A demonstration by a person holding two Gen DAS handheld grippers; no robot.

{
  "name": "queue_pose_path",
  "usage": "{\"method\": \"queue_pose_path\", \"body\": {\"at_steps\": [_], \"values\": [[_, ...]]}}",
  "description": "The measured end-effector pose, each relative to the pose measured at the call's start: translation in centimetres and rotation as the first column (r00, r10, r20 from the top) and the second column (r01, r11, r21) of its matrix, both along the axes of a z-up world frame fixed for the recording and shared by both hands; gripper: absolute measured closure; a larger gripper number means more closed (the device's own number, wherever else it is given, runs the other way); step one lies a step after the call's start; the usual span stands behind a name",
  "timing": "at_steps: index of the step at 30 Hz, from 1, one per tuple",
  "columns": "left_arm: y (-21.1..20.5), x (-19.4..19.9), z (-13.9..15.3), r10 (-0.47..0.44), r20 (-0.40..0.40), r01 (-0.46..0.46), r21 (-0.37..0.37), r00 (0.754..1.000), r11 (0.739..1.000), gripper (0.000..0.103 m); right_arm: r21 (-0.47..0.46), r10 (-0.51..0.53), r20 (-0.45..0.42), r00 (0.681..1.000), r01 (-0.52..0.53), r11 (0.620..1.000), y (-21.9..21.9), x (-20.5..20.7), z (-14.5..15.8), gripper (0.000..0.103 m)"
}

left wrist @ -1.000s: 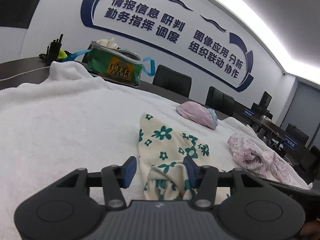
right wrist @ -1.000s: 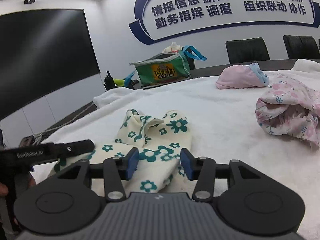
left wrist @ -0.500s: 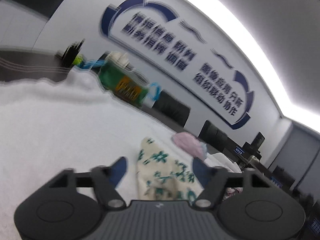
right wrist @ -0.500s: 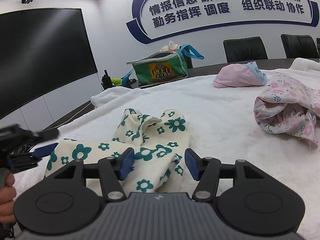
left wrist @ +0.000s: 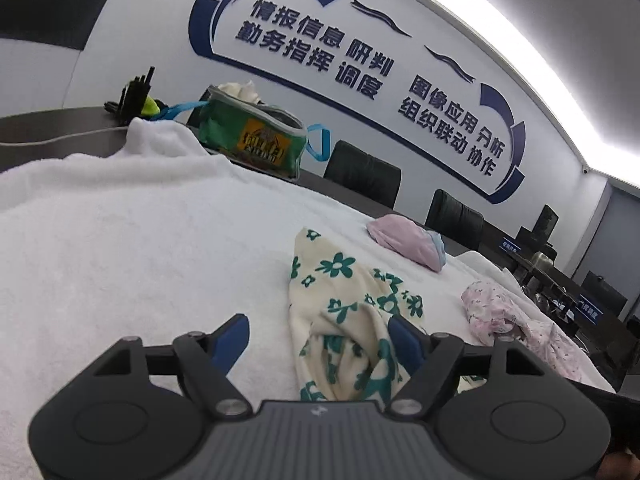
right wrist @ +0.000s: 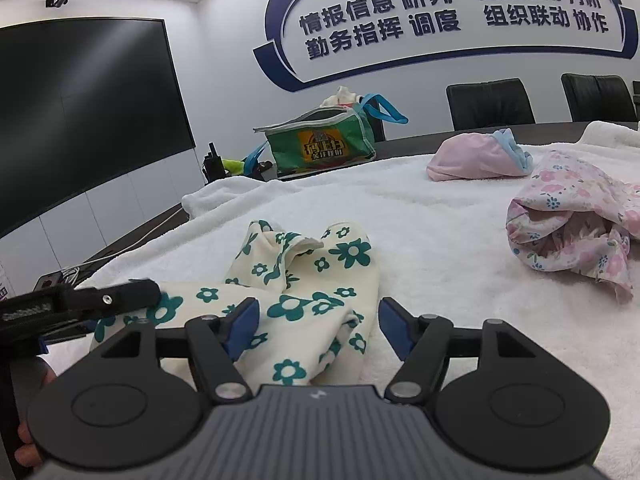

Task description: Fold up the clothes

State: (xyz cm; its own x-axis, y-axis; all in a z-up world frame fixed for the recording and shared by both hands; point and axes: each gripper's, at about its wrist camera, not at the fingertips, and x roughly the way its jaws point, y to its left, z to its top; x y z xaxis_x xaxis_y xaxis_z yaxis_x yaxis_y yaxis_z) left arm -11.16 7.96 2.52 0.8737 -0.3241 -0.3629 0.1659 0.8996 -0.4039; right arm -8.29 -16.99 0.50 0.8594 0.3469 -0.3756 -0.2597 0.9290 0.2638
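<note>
A cream garment with green flowers (left wrist: 340, 320) lies crumpled on the white towel-covered table (left wrist: 120, 248). My left gripper (left wrist: 320, 340) is open, its jaws wide apart, with the near end of the garment between them. In the right wrist view the same garment (right wrist: 312, 280) lies just ahead of my right gripper (right wrist: 316, 328), which is open with the cloth's near edge between its blue pads. The left gripper's body (right wrist: 80, 304) shows at the left of that view, over the garment's left end.
A pink floral garment (right wrist: 576, 216) lies crumpled at the right, and a folded pink garment (right wrist: 476, 156) farther back. A green bag (right wrist: 320, 144) stands at the table's far edge, with black chairs (right wrist: 488, 100) behind. The white towel (right wrist: 440, 240) covers the table.
Both grippers opened wider. The left gripper swung up and came back down to the garment's near end. The right gripper stayed about where it was.
</note>
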Motion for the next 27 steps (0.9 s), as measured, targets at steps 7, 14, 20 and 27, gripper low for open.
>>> {"method": "queue_pose_path", "body": {"at_steps": [7, 14, 20, 27], "values": [[-0.2, 0.1, 0.0, -0.03, 0.008, 0.03, 0.016, 1.0, 0.999, 0.05, 0.004, -0.001, 0.005, 1.0, 0.001, 1.0, -0.1, 0.0, 0.0, 0.033], [-0.1, -0.1, 0.2, -0.053, 0.012, 0.053, -0.034, 0.999, 0.998, 0.075, 0.008, -0.001, 0.012, 1.0, 0.001, 1.0, -0.1, -0.1, 0.0, 0.033], [1.9, 2.2, -0.5, -0.094, -0.127, 0.058, -0.257, 0.987, 0.965, 0.08, -0.001, 0.023, 0.012, 1.0, -0.023, 1.0, 0.1, -0.1, 0.1, 0.046], [3.9, 3.1, -2.4, -0.105, -0.192, 0.016, -0.417, 0.976, 0.909, 0.076, -0.031, 0.018, -0.043, 0.999, -0.019, 0.999, 0.6, 0.8, -0.1, 0.07]]}}
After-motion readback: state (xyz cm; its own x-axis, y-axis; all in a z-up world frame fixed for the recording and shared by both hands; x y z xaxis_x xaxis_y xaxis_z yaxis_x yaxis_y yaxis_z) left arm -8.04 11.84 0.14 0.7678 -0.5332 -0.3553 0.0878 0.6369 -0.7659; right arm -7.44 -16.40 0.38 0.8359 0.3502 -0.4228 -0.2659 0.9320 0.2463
